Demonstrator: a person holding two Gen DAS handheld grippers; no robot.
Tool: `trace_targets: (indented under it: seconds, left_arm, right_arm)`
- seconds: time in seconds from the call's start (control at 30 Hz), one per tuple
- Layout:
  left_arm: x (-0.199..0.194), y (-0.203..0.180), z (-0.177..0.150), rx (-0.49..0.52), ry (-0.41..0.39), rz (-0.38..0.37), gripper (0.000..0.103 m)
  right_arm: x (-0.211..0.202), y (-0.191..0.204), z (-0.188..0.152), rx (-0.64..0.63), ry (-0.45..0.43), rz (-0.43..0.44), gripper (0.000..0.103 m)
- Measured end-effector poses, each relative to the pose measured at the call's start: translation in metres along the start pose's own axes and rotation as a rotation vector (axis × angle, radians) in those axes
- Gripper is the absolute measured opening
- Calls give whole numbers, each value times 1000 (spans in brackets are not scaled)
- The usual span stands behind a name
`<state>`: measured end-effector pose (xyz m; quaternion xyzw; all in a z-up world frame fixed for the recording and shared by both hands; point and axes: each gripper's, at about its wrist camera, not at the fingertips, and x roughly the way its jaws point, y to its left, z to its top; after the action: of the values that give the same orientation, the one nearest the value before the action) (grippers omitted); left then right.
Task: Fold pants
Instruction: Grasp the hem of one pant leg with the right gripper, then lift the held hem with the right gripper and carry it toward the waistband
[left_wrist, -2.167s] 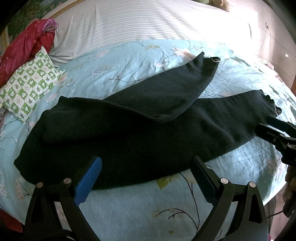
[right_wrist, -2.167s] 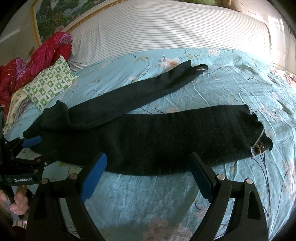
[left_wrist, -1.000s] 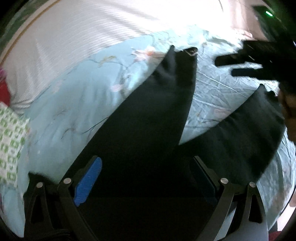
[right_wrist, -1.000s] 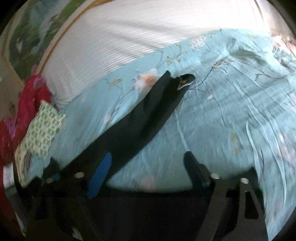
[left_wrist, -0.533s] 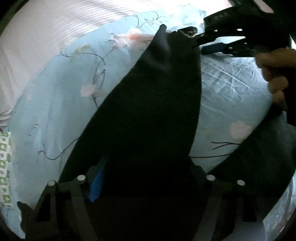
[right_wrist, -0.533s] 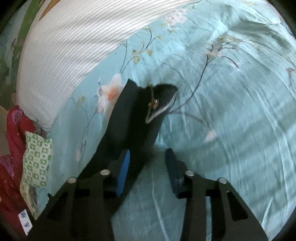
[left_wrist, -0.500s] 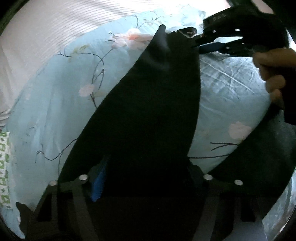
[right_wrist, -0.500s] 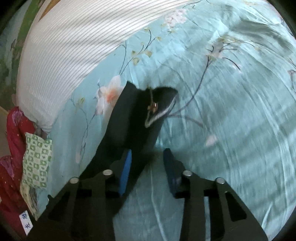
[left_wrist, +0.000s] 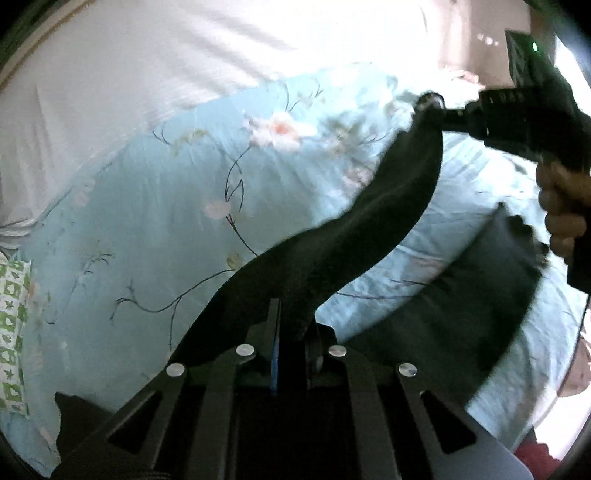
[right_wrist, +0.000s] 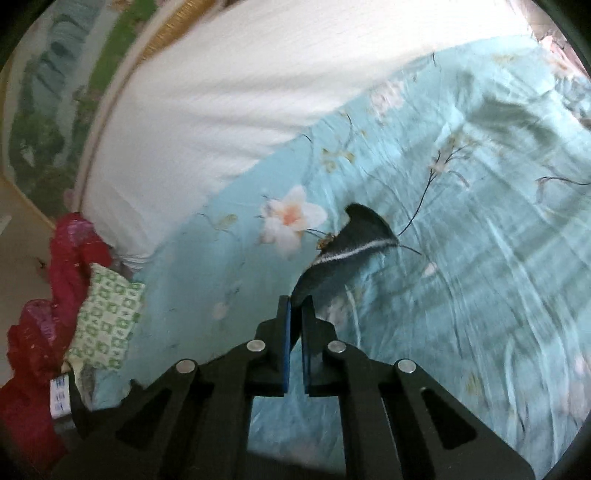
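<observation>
The black pants (left_wrist: 369, 236) lie on a light blue floral bedsheet (left_wrist: 155, 229). My left gripper (left_wrist: 291, 332) is shut on the middle of the upper leg, which is lifted off the bed. My right gripper (right_wrist: 295, 314) is shut on that leg's cuff (right_wrist: 354, 240), which has a white stripe inside. In the left wrist view the right gripper (left_wrist: 480, 114) holds the cuff up at the upper right. The other leg (left_wrist: 461, 295) lies flat at the right.
A white striped quilt (right_wrist: 258, 92) covers the far part of the bed. A green-and-white checked pillow (right_wrist: 107, 321) and red clothing (right_wrist: 44, 332) lie at the left. The bed's edge is at the lower right in the left wrist view.
Both grippers have closed on the upper pant leg, left at its middle and right at the cuff. The leg has been lifted off the bed and swung to the right.
</observation>
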<state>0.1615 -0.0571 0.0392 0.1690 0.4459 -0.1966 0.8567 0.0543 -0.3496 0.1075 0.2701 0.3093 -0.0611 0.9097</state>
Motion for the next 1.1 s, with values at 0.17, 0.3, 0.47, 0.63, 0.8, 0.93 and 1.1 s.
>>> trace_targets:
  seconds: [0.17,0.3,0.47,0.63,0.8,0.93,1.1]
  left_arm:
    - [-31,-16,-19,31,-22,-47,7]
    - [-48,-39,-46,72,-37,-76,7]
    - [-43,-57,-68,93,-17,-89,8]
    - [-37,-68,-83,105,-10,-89,8]
    - [-23,-74,-94,96,10,-80,9]
    - [-19,-74,-100,87,21,-67,17]
    - [-30,-68,-103,37,24,-64,43]
  right_arm:
    - [-45,2,-30,-7,-27,-7,6]
    - [-75,-11,-63,28,-39,-26,6]
    - [-95,-27,-103,72,-44,-68,6]
    - [-96,-41,-129,69,-35,-148,6]
    - [-88,-52,-143,57,-11,-215,5]
    - [-83,-48,-149,15,10,-285,8]
    - [-95,-37,-148,-42,-27,-395,50]
